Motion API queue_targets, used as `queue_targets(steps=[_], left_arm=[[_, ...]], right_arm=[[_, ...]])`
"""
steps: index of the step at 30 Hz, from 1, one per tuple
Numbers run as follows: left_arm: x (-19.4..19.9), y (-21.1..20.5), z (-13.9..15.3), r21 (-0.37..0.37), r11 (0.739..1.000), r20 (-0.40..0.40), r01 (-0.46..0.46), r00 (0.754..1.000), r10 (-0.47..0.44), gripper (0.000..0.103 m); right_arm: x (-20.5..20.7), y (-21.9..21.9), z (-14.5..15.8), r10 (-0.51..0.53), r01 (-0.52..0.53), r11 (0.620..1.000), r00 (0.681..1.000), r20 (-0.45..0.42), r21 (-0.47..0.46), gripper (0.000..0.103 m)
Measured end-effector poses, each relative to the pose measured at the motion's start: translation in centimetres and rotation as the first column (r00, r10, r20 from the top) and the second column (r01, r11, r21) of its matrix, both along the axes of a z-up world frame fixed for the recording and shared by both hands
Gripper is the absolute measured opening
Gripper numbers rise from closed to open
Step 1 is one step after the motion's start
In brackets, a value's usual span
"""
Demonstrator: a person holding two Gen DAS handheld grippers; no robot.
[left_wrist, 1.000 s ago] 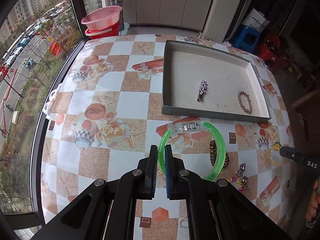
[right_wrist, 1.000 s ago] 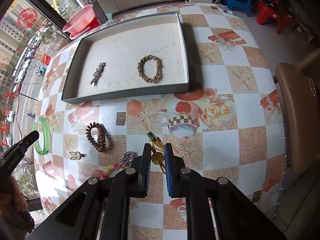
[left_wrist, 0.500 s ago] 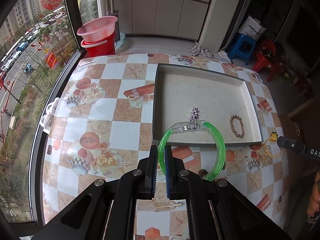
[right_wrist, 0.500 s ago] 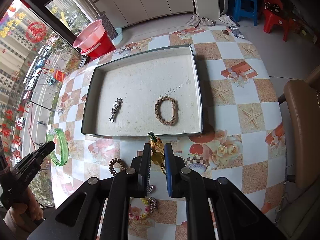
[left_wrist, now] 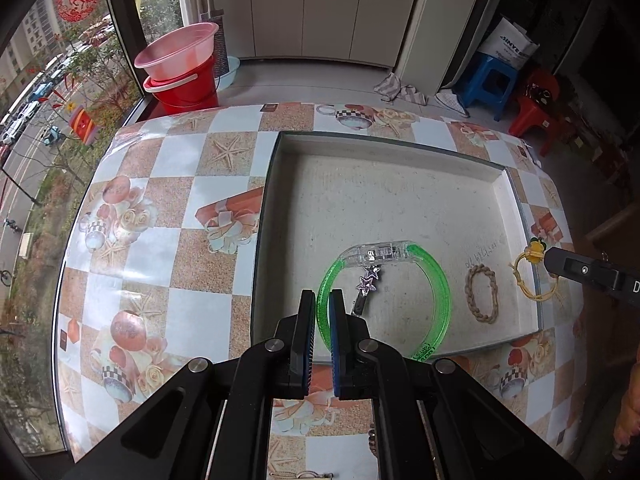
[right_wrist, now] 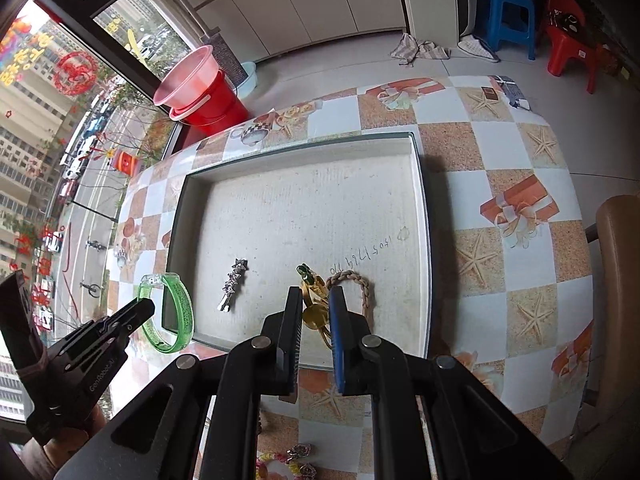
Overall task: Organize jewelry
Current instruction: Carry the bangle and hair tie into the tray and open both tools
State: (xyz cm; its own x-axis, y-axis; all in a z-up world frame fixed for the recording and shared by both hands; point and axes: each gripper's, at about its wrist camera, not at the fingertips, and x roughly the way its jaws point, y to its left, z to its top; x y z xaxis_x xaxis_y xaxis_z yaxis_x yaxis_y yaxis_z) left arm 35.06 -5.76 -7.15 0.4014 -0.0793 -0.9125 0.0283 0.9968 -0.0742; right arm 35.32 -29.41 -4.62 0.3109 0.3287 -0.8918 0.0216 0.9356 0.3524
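Note:
My left gripper [left_wrist: 321, 298] is shut on a green translucent bangle [left_wrist: 438, 286] with a clear clasp, held above the near part of the grey tray [left_wrist: 384, 148]. My right gripper [right_wrist: 316, 296] is shut on a yellow charm bracelet [right_wrist: 314, 314], held above the tray's near edge. In the tray lie a silver star hair clip [right_wrist: 232, 284] and a braided brown bracelet [right_wrist: 366, 290]. The left gripper and bangle [right_wrist: 176, 312] show at the left in the right wrist view; the right gripper's tip with the yellow bracelet [left_wrist: 528, 276] shows at the right in the left wrist view.
The tray sits on a table with a checkered starfish cloth [left_wrist: 168, 216]. More beaded jewelry [right_wrist: 296, 460] lies on the cloth near me. A red bucket with a pink basin [left_wrist: 180, 68] stands on the floor beyond; a brown chair [right_wrist: 616, 280] is at the right.
Both grippers have moved forward with their bracelets, from over the cloth to over the tray's near part. Both stay shut.

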Motion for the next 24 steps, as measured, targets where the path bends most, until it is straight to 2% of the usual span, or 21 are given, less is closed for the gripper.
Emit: queue_targets(steps=[12, 24], left_arm=[[5.9, -2.9, -3.7, 0.097, 0.995, -0.018, 0.012, 1.000, -0.010, 0.020], [6.9, -3.7, -6.3, 0.199, 0.980, -0.038, 0.019, 0.999, -0.012, 0.020]], right_arm=[[5.5, -0.7, -4.4, -0.002, 0.001, 1.000, 0.999, -0.038, -0.021, 0.014], [6.9, 0.6, -7.6, 0.052, -0.057, 0.997, 0.995, -0.080, -0.060, 0.014]])
